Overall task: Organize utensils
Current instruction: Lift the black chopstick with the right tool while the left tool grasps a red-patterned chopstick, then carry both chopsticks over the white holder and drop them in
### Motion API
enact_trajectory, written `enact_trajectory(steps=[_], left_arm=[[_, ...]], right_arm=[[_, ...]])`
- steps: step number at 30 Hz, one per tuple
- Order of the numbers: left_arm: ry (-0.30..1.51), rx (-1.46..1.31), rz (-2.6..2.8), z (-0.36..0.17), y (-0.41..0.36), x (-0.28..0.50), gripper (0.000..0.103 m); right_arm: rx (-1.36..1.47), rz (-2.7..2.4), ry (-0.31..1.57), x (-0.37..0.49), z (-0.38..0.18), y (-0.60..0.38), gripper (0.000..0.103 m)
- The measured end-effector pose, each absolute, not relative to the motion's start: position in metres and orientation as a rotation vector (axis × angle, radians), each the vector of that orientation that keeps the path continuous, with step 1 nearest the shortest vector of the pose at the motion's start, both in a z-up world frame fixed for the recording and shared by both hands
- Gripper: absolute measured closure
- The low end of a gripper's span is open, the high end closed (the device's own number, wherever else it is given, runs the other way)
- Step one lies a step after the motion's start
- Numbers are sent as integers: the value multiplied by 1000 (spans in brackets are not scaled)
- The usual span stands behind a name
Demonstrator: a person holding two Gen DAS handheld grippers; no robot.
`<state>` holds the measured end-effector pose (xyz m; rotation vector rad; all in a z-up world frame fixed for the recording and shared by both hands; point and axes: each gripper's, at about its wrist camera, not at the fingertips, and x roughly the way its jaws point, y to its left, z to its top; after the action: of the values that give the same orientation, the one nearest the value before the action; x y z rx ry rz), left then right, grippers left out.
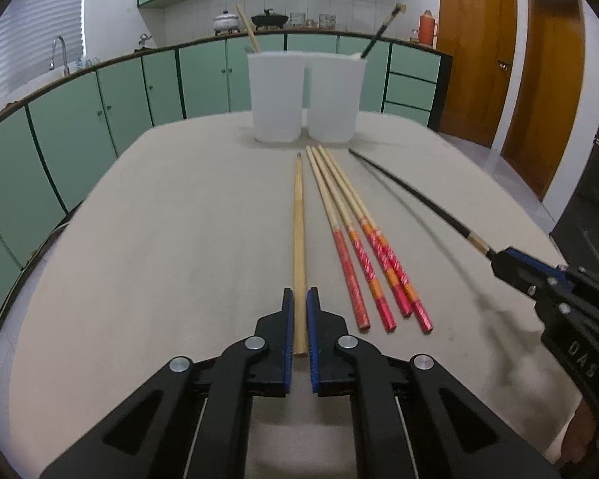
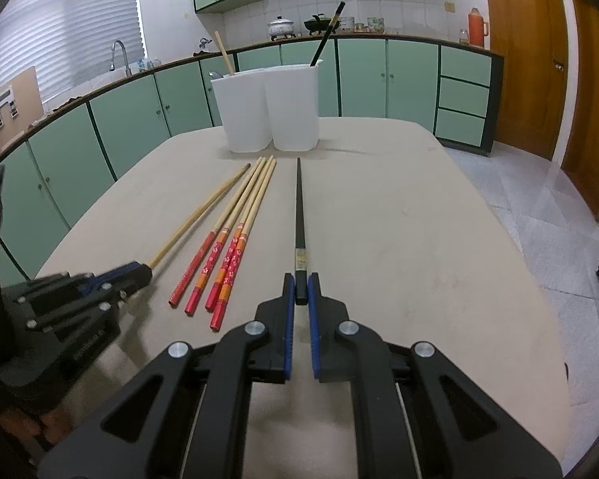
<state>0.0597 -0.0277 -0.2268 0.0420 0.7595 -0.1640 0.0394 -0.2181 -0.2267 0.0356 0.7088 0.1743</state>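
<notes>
My left gripper (image 1: 299, 297) is shut on the near end of a plain wooden chopstick (image 1: 298, 215), which lies along the table. My right gripper (image 2: 300, 281) is shut on the near end of a black chopstick (image 2: 299, 207), also lying on the table; it shows in the left wrist view (image 1: 411, 191). Between them lie several red-handled chopsticks (image 1: 363, 239), side by side (image 2: 227, 247). Two white plastic containers stand at the table's far end: the left one (image 1: 276, 95) holds a wooden chopstick (image 1: 246, 28), the right one (image 1: 335, 97) a black chopstick (image 1: 381, 30).
The beige table (image 1: 159, 239) has rounded edges. Green cabinets (image 1: 80, 119) and a counter with a sink tap (image 1: 60, 52) run behind and left. Wooden doors (image 1: 475, 56) and tiled floor are to the right.
</notes>
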Motion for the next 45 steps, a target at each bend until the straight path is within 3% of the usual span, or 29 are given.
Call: enact_trajectory(steps=[19, 45], left_arm=[[502, -17, -200, -100, -8, 76, 97], [339, -58, -245, 7, 5, 127, 97]], right_arm=[[20, 205, 559, 63, -134, -234, 97], [31, 361, 480, 161, 9, -223, 97]])
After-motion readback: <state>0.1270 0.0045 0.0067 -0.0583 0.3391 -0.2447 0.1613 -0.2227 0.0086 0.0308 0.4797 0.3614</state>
